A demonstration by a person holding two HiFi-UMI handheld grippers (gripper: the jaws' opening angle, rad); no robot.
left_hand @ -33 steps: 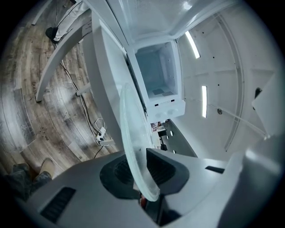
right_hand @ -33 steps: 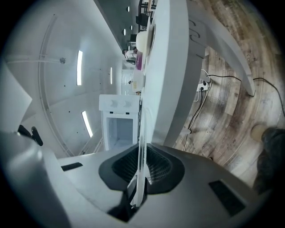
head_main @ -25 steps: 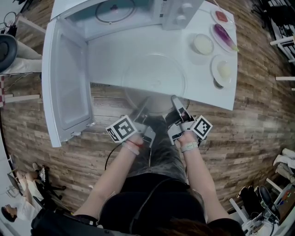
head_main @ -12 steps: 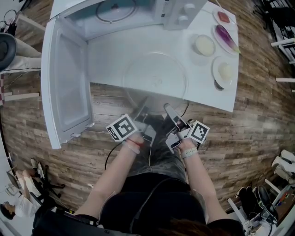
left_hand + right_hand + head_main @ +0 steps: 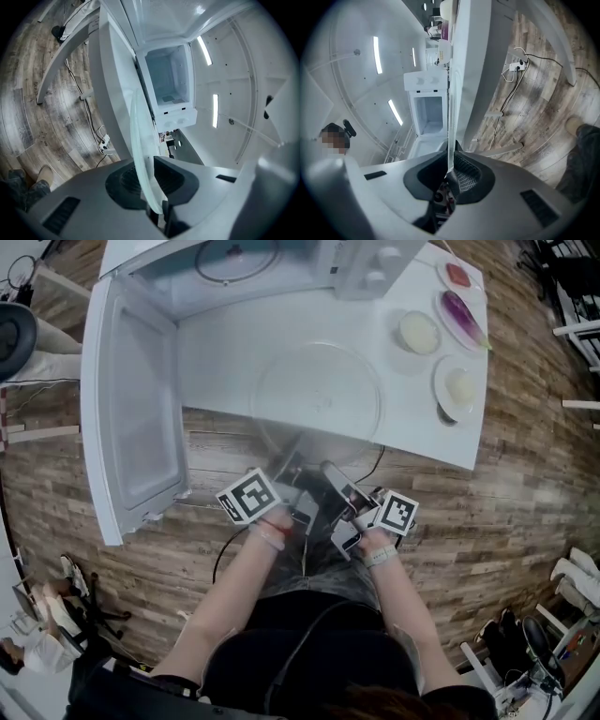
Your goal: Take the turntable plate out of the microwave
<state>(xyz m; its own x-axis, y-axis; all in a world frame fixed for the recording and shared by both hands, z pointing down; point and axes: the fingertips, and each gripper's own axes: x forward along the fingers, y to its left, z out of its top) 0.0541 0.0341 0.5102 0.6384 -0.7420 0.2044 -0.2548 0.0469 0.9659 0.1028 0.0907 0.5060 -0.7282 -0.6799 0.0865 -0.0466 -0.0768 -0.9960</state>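
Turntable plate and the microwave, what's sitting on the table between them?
Nothing; the head view shows bare white table between the turntable plate and the microwave.

we count one microwave (image 5: 367,266) at the far side, one open door (image 5: 131,409) on the left, and one roller ring (image 5: 236,259) inside. on one white table (image 5: 225,352) we count one glass turntable plate (image 5: 319,395). at the right we count four food dishes: cream dish (image 5: 402,334), aubergine dish (image 5: 450,324), red dish (image 5: 442,276), pale dish (image 5: 445,401).

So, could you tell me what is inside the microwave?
A thin ring lies on the microwave's floor; the glass plate is out on the table. Nothing else shows. The floor's far part is out of frame.
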